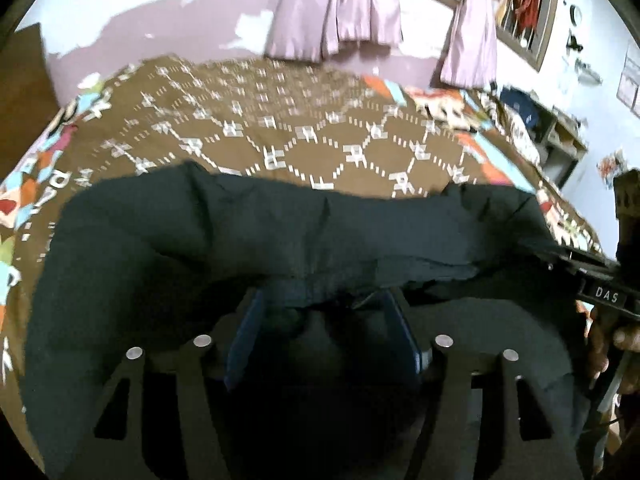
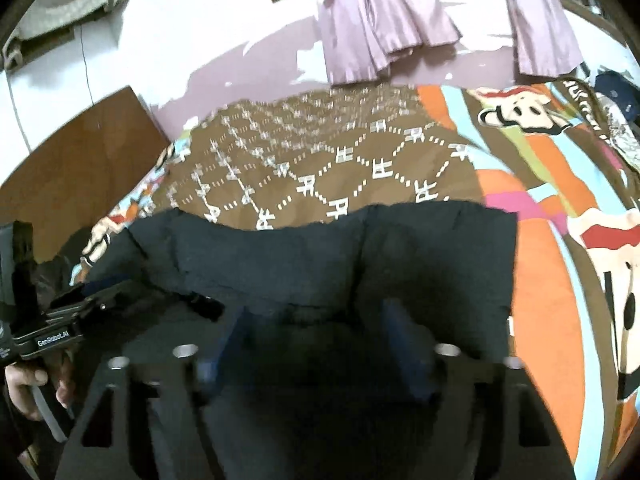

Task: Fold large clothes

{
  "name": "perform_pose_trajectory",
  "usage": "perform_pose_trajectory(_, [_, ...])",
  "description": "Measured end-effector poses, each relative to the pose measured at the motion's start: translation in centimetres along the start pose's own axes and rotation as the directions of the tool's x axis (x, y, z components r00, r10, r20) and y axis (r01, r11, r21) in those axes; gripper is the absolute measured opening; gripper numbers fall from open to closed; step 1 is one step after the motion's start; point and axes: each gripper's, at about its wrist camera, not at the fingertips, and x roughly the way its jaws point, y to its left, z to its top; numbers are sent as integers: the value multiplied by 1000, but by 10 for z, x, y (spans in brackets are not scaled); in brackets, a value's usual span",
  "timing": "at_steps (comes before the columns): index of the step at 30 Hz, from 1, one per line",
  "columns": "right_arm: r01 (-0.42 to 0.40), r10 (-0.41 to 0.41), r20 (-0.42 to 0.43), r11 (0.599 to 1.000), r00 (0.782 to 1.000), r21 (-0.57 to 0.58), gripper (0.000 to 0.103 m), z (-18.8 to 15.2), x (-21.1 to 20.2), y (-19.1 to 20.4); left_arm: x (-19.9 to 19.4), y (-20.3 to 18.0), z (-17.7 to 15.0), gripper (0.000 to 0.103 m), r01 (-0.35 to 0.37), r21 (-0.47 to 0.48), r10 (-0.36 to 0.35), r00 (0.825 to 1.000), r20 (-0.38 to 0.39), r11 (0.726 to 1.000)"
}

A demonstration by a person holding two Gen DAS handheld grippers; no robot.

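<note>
A large dark navy garment lies spread on a brown bedspread with a white diamond pattern. A folded edge of it runs across in front of both grippers. My left gripper hovers over the garment, its blue fingers wide apart, with the fold edge lying loosely across the tips and not pinched. The right wrist view shows the same garment on the bedspread. My right gripper is open too, blue fingers spread above the cloth. Each gripper shows at the other view's edge: the right and the left.
Purple curtains hang on the wall beyond the bed, below a barred window. A wooden board stands at the bed's left side. Cluttered shelves sit at the far right. The bedspread's border is brightly coloured. A hand holds the left gripper.
</note>
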Motion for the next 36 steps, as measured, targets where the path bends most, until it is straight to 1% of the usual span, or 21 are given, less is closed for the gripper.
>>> perform_pose_trajectory(1, [4,-4,14,1000,1000,-2,78,-1,-9,3,-9,-1,0,59,-3,-14,3,1000,19,1000])
perform_pose_trajectory(2, [4,-4,19,1000,1000,-7,82,0,-14,5,-12,-2,1,61,-3,-22,4,1000,28,1000])
perform_pose_trajectory(3, [-2,2,27,1000,1000,-16,86,0,-22,8,-20,-2,0,70,-8,-37,10,999,42,999])
perform_pose_trajectory(4, [1,0,42,1000,999,-31,88,1,-31,13,-29,-3,-1,84,-17,-54,21,998,60,998])
perform_pose_trajectory(6, [3,-1,59,999,998,-47,92,1,-45,19,-42,-4,-2,95,-19,-74,25,995,92,997])
perform_pose_trajectory(7, [0,3,59,999,998,-48,93,1,-49,22,-51,-6,-2,96,-15,-82,24,994,109,997])
perform_pose_trajectory(10, [-11,14,47,999,999,-47,93,-1,-67,32,-73,-10,-3,98,-13,-83,23,992,124,997])
perform_pose_trajectory(12, [-2,4,33,999,999,-54,93,-3,-77,38,-88,-14,-4,99,-25,-83,36,990,134,996])
perform_pose_trajectory(13, [4,-3,24,998,1000,-58,93,-6,-85,44,-94,-16,-6,99,-37,-83,48,989,139,996])
perform_pose_trajectory(16, [4,-4,-4,998,1000,-60,93,-15,-102,54,-117,-30,-13,99,-104,-57,111,984,139,993])
perform_pose_trajectory(18, [2,-3,-17,998,1000,-61,94,-21,-114,61,-129,-37,-18,99,-127,-39,131,982,139,991])
perform_pose_trajectory(23, [-2,-3,-44,995,999,-96,97,-42,-147,82,-168,-52,-42,99,-169,0,167,973,159,986])
perform_pose_trajectory(27, [-18,8,-81,992,997,-127,97,-66,-171,100,-198,-59,-67,99,-174,14,169,971,167,985])
perform_pose_trajectory(29, [-20,6,-93,988,996,-155,97,-80,-183,108,-209,-63,-78,99,-177,22,171,972,160,984])
perform_pose_trajectory(32, [-11,-20,-130,972,991,-236,97,-102,-196,124,-227,-68,-99,99,-180,31,174,973,150,983])
perform_pose_trajectory(34, [-18,-42,-167,941,985,-339,97,-122,-204,139,-238,-71,-113,99,-183,39,176,974,143,982])
perform_pose_trajectory(36, [-45,-45,-204,907,978,-418,97,-141,-210,149,-249,-75,-130,99,-197,55,188,973,132,979])
